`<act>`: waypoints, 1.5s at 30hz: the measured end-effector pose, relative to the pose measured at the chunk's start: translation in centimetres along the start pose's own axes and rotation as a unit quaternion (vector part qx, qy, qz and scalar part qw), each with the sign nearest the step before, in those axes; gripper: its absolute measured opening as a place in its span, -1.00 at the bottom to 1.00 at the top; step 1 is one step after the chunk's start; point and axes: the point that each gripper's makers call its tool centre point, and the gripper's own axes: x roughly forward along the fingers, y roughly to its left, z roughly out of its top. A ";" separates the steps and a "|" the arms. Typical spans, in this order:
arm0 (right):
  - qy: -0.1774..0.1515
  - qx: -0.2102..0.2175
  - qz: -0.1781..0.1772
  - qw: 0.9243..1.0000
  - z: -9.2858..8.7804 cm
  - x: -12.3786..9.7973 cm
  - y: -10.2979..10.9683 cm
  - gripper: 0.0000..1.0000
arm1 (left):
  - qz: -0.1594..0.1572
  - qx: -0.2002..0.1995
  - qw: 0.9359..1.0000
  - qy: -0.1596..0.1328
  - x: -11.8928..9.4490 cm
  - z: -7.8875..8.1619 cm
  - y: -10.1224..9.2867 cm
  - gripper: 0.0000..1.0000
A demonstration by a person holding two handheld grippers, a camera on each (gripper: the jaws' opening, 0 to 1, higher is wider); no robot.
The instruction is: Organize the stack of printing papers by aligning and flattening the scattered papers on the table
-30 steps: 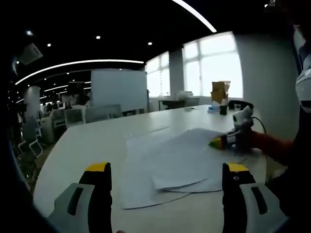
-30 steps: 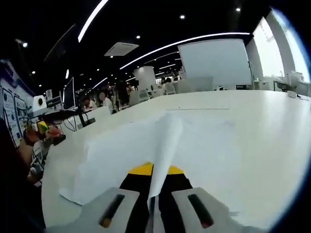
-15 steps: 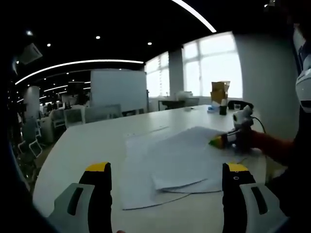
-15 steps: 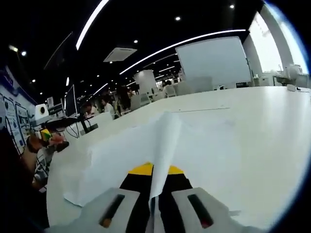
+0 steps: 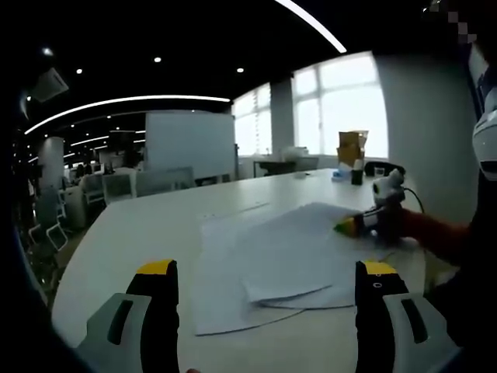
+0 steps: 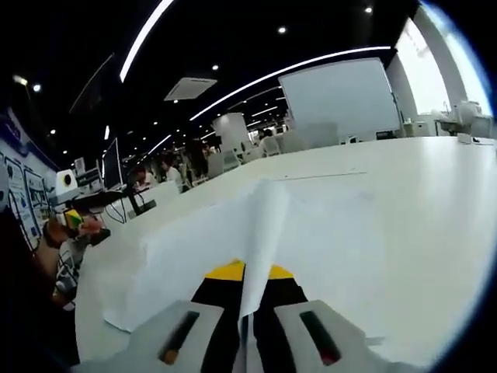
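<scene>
2 grippers: right gripper (image 6: 247,291) pinches papers (image 5: 287,260); left gripper (image 5: 264,284) gapes wide.

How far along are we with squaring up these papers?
Early on. Nothing looks squared yet: the papers lie fanned on the white table, edges offset and corners sticking out. In hand: the right gripper is shut on the edge of a sheet, lifting it into a ridge. The left gripper hangs open near the pile, holding nothing. Left: aligning the edges and pressing everything flat.
</scene>
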 end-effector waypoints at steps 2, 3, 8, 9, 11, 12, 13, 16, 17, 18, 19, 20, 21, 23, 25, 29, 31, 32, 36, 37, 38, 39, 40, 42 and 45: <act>-0.003 0.009 0.003 1.000 0.1 0.0 0.0 -1.00 | 0.000 0.000 1.000 -0.001 0.0 0.0 0.0 0.94; -0.004 0.012 0.003 1.000 0.2 -0.1 -0.1 -1.00 | 0.000 0.000 1.000 -0.001 0.0 0.0 0.0 0.94; -0.004 0.016 0.001 1.000 0.2 -0.1 -0.1 -1.00 | 0.001 0.000 1.000 -0.002 -0.2 0.1 0.1 0.94; -0.004 0.016 0.001 1.000 0.2 -0.1 -0.1 -1.00 | 0.001 0.000 1.000 -0.002 -0.2 0.1 0.1 0.94; -0.005 0.018 0.001 1.000 0.2 -0.1 -0.1 -1.00 | 0.002 -0.001 1.000 -0.003 -0.3 0.1 0.1 0.94; -0.005 0.020 0.001 1.000 0.3 -0.1 -0.1 -1.00 | 0.002 -0.001 1.000 -0.003 -0.3 0.1 0.2 0.94; -0.006 0.023 0.002 1.000 0.3 -0.2 -0.1 -1.00 | 0.002 -0.001 1.000 -0.003 -0.3 0.1 0.2 0.94; -0.009 0.031 0.003 0.999 0.5 -0.3 -0.2 -1.00 | 0.002 0.000 1.000 -0.003 -0.4 0.1 0.2 0.94; -0.009 0.033 0.003 0.999 0.5 -0.3 -0.2 -1.00 | 0.003 0.000 1.000 -0.004 -0.4 0.2 0.2 0.94; -0.009 0.035 0.003 0.999 0.5 -0.3 -0.2 -1.00 | 0.003 0.000 1.000 -0.005 -0.4 0.2 0.2 0.94; -0.006 0.033 0.002 0.999 0.5 -0.3 -0.2 -1.00 | 0.004 0.000 1.000 -0.005 -0.4 0.3 0.3 0.94; -0.004 0.031 0.002 1.000 0.4 -0.3 -0.1 -1.00 | 0.004 0.000 1.000 -0.006 -0.5 0.3 0.3 0.94; -0.003 0.031 0.001 1.000 0.4 -0.3 -0.1 -1.00 | 0.005 0.000 1.000 -0.006 -0.5 0.3 0.3 0.94; -0.002 0.032 0.000 0.999 0.4 -0.3 -0.1 -1.00 | 0.005 0.001 1.000 -0.007 -0.6 0.4 0.3 0.94; -0.003 0.032 0.001 0.999 0.5 -0.3 0.0 -1.00 | 0.006 0.001 1.000 -0.007 -0.6 0.4 0.3 0.94; -0.005 0.034 -0.002 0.999 0.8 -0.4 0.1 -1.00 | 0.008 0.001 1.000 -0.007 -0.7 0.4 0.4 0.94; -0.002 0.024 -0.005 1.000 0.9 -0.5 0.3 -1.00 | 0.008 0.002 1.000 -0.006 -0.8 0.5 0.4 0.94; -0.003 0.023 -0.004 1.000 1.0 -0.5 0.3 -1.00 | 0.007 0.003 1.000 -0.007 -0.8 0.5 0.3 0.94; -0.008 0.024 0.001 1.000 1.5 -0.6 0.6 -1.00 | 0.006 0.003 1.000 -0.009 -0.8 0.7 0.3 0.94; -0.009 0.024 0.001 1.000 1.6 -0.6 0.7 -1.00 | 0.006 0.002 1.000 -0.009 -0.8 0.7 0.3 0.94; -0.011 0.024 0.002 1.000 1.8 -0.7 0.8 -1.00 | 0.006 0.001 1.000 -0.009 -0.8 0.7 0.3 0.94; -0.011 0.025 0.002 1.000 1.9 -0.7 0.8 -1.00 | 0.005 0.001 1.000 -0.009 -0.9 0.7 0.2 0.94; -0.011 0.025 0.001 1.000 2.0 -0.7 0.9 -1.00 | 0.004 0.001 1.000 -0.009 -0.9 0.7 0.2 0.94; -0.011 0.015 0.002 1.000 2.3 -0.8 1.5 -1.00 | -0.004 -0.007 1.000 -0.016 -1.0 1.1 -0.1 0.94; -0.017 0.007 0.007 1.000 3.0 -1.0 2.2 -1.00 | -0.005 -0.010 1.000 -0.019 -1.1 1.2 -0.1 0.94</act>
